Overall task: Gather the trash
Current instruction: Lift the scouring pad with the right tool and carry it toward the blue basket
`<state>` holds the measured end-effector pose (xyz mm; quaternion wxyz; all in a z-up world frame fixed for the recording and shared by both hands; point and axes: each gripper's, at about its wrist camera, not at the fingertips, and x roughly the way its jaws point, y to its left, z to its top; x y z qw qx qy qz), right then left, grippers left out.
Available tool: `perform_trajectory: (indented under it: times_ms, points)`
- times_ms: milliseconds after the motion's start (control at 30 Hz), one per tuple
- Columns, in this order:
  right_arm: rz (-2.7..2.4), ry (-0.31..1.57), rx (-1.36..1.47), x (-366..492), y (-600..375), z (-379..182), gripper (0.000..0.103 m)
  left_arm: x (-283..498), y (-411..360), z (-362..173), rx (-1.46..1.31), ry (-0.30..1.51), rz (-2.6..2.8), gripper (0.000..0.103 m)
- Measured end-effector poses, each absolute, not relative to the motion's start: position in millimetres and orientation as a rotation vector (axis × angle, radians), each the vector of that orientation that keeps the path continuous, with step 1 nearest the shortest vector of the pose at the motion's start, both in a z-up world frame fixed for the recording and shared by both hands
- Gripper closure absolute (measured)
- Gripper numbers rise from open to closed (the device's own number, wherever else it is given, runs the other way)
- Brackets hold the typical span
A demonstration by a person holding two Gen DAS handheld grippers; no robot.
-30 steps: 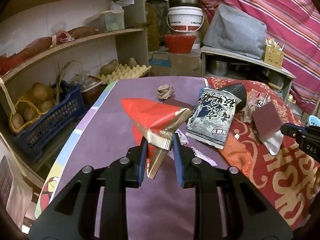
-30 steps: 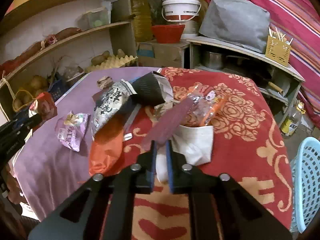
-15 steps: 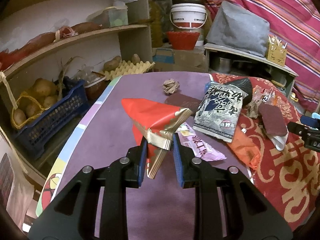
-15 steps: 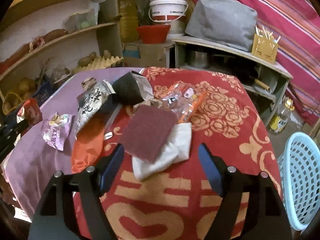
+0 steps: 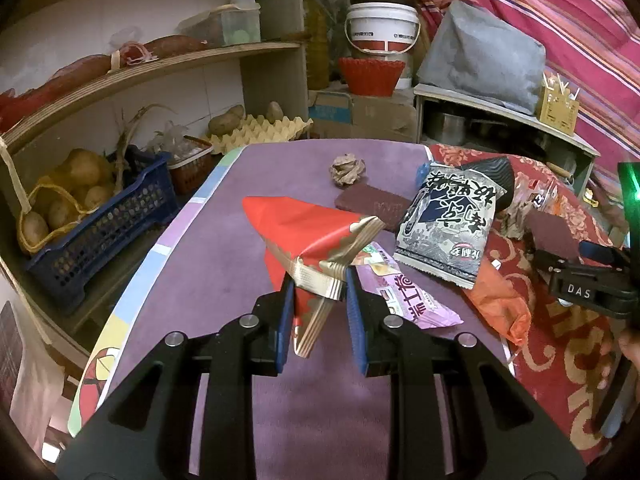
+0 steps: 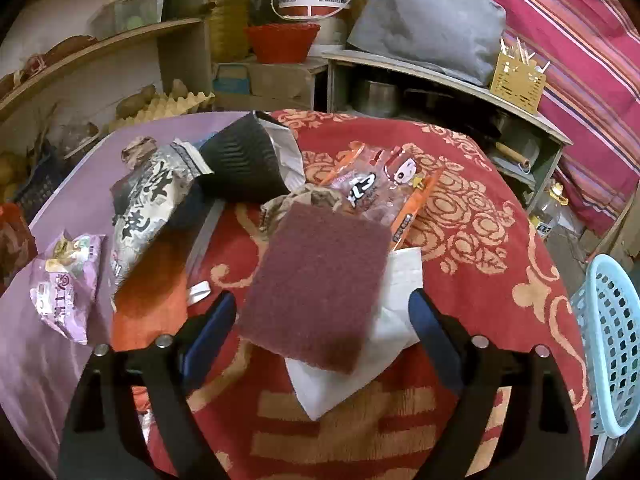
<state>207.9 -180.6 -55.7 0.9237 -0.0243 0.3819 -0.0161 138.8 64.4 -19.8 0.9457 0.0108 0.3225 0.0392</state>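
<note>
The left gripper [image 5: 319,294] is pinching a red-and-gold folded wrapper [image 5: 308,240] between its blue pads, holding it lifted over the purple side of the table [image 5: 208,264]. The wrapper's gold end is hanging down between the fingers and its red body is sticking forward and up.

The right gripper [image 6: 322,320] is standing with jaws spread wide — they have just been opening — and nothing is being pressed. A maroon scouring pad [image 6: 316,288] is lying between the fingers, apart from both pads, on top of a white cloth [image 6: 352,364] that is resting on the red patterned tablecloth [image 6: 472,240].

More trash is sitting on the table:
- a black-and-white snack bag [image 6: 148,196], partly over an orange wrapper [image 6: 148,296]
- a pale purple snack packet [image 6: 64,280] on the purple side, just beside the orange wrapper
- a black ribbed cup [image 6: 244,164] lying on its side behind the snack bag
- a clear packet with orange edges [image 6: 380,188] behind the scouring pad
- a crumpled brown paper ball [image 5: 347,169] and a second dark maroon pad [image 5: 374,207] further back on the purple surface.

A light blue basket [image 6: 612,356] is standing off the table's right edge in the right wrist view — contents cannot be told. Shelves with potatoes in a dark blue crate [image 5: 100,224] are lining the left wall.
</note>
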Motion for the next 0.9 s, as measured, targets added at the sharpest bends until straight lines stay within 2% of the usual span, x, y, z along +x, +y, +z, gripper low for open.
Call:
perform_trajectory:
  times_ms: [33, 167, 533, 900]
  points:
    - [-0.026, 0.792, -0.057, 208, -180, -56, 0.037, 140, 64, -20, 0.022, 0.657, 0.081, 0.08]
    - [-0.002, 0.797, -0.06, 206, -181, -57, 0.038, 142, 65, -19, 0.013, 0.658, 0.086, 0.08]
    - [0.029, 0.6, -0.024, 157, -208, -3, 0.038, 131, 41, -3, 0.044, 0.606, 0.078, 0.08]
    - [-0.028, 0.595, 0.012, 134, -284, 13, 0.038, 128, -13, 15, 0.071, 0.563, 0.003, 0.08]
